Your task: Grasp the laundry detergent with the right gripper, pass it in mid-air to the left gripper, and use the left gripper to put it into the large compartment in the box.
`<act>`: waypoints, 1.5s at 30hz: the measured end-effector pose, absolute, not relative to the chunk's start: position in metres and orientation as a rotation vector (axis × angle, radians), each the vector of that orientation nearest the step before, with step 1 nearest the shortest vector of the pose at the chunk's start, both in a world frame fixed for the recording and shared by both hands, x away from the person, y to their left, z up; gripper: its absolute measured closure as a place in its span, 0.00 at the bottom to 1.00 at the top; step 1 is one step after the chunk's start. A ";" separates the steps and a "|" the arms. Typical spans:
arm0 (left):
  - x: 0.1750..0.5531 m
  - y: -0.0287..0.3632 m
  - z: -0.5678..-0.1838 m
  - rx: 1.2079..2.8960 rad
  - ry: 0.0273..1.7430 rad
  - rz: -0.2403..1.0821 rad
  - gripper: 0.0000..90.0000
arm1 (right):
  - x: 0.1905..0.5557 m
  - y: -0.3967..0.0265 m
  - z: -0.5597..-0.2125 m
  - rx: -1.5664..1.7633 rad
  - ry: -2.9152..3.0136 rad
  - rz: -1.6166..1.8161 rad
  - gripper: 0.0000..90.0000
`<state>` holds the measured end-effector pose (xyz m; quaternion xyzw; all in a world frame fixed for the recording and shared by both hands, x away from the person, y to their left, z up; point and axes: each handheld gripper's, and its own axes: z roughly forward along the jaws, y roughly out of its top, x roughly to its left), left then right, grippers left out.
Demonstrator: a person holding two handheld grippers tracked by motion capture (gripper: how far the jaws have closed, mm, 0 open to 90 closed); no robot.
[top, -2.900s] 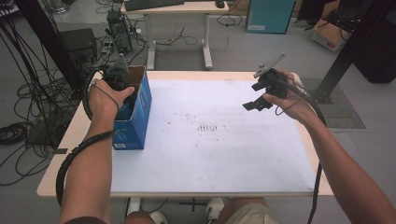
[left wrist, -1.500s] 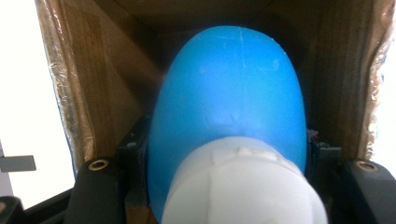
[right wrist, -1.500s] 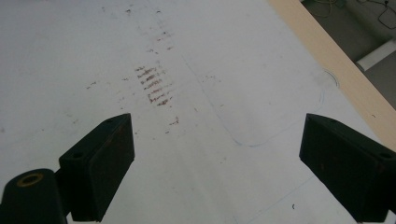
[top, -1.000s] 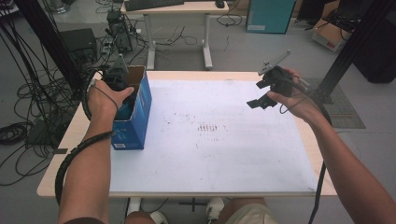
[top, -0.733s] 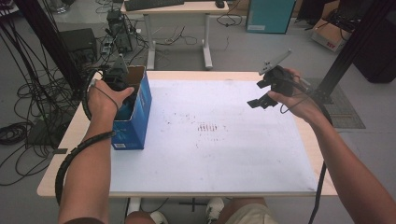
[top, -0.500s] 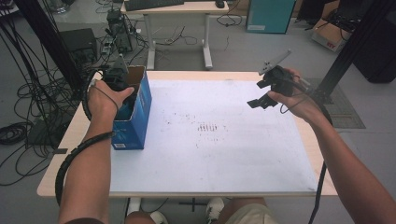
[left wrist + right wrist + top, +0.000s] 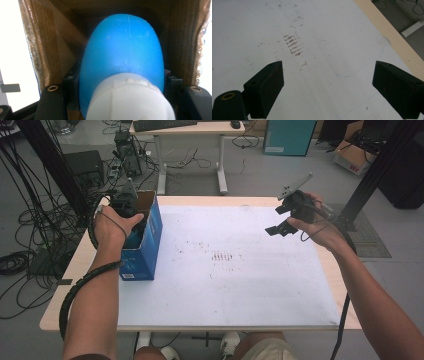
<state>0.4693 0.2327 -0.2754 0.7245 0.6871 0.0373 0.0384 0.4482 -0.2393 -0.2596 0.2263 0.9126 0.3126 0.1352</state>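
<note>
Left gripper [image 7: 131, 215] reaching into a blue carton [image 7: 148, 242] on the counter [image 7: 80, 265].
Its fingers [image 7: 71, 82] clamp a blue bottle with white cap [image 7: 123, 57] between them, inside the carton. The right gripper [image 7: 328, 87] hangs over the white sheet [image 7: 317, 45], fingers wide apart, empty.

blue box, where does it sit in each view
High view: the blue box stands at the table's left edge, the left claw dipped into its open top.
Left gripper view: its brown inner walls surround a blue bottle with a white cap.
Right gripper view: not in it.
Shared landmark: the white table sheet, bright at the left edge here.
</note>
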 end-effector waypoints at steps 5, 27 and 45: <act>0.469 0.232 -0.275 2.222 2.107 0.115 0.40 | 0.448 -0.239 -0.260 0.658 2.643 0.909 0.11; 0.469 0.232 -0.275 2.227 2.105 0.115 0.40 | 0.448 -0.239 -0.262 0.659 2.650 0.903 0.11; 0.469 0.233 -0.274 2.238 2.090 0.110 0.36 | 0.448 -0.237 -0.263 0.648 2.658 0.897 0.11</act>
